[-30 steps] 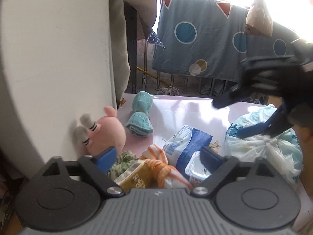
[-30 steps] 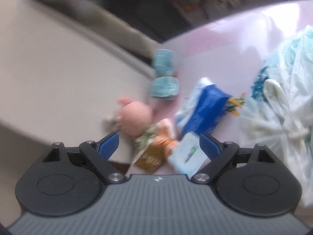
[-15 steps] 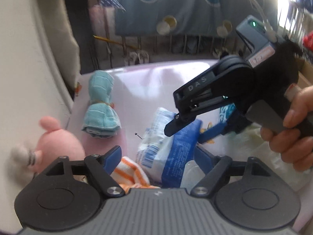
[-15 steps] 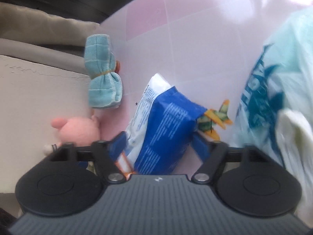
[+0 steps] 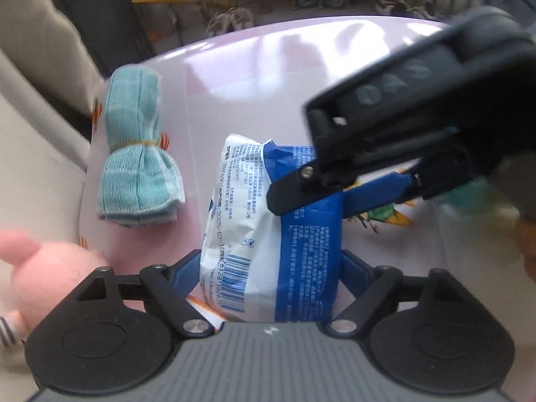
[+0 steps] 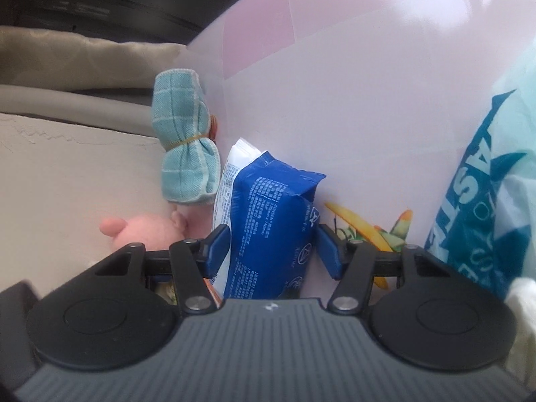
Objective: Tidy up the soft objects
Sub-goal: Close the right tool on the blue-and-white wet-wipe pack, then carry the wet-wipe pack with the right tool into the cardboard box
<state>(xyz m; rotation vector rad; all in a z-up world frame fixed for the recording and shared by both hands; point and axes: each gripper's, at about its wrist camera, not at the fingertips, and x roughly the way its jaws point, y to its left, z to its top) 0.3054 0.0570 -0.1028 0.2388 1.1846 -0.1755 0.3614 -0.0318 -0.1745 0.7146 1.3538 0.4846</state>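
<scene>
A blue and white wipes packet [image 5: 268, 234] lies on the pale pink table [image 5: 268, 77], its long axis running away from both grippers, the white crimped end pointing toward the far edge of the table and the barcode end near the left gripper [image 5: 269, 266]. That gripper has its blue fingers [image 5: 187, 268] spread wide on either side of the packet's near end; whether they press it is hard to tell. The right gripper [image 6: 271, 246] comes in over the same packet from the right, its jaws also parted, one blue pad [image 6: 217, 248] right against the packet's left face and the other [image 6: 330, 251] a little clear of its right face.

Just left of the packet sits a teal cloth [image 5: 137, 157] folded and cinched at the middle with a rubber band, standing nearly parallel to the packet. Nearer and further left, a pink plush toy [image 5: 50, 271] rests against the beige sofa cushion [image 6: 67, 167] at the table's edge. A scrap of orange-striped fabric [image 5: 204, 311] pokes out beneath the packet's near corner. To the right, a printed plane picture [image 6: 368, 224] shows on the tabletop, and beyond it bulges a tied teal and white plastic bag [image 6: 485, 181].
</scene>
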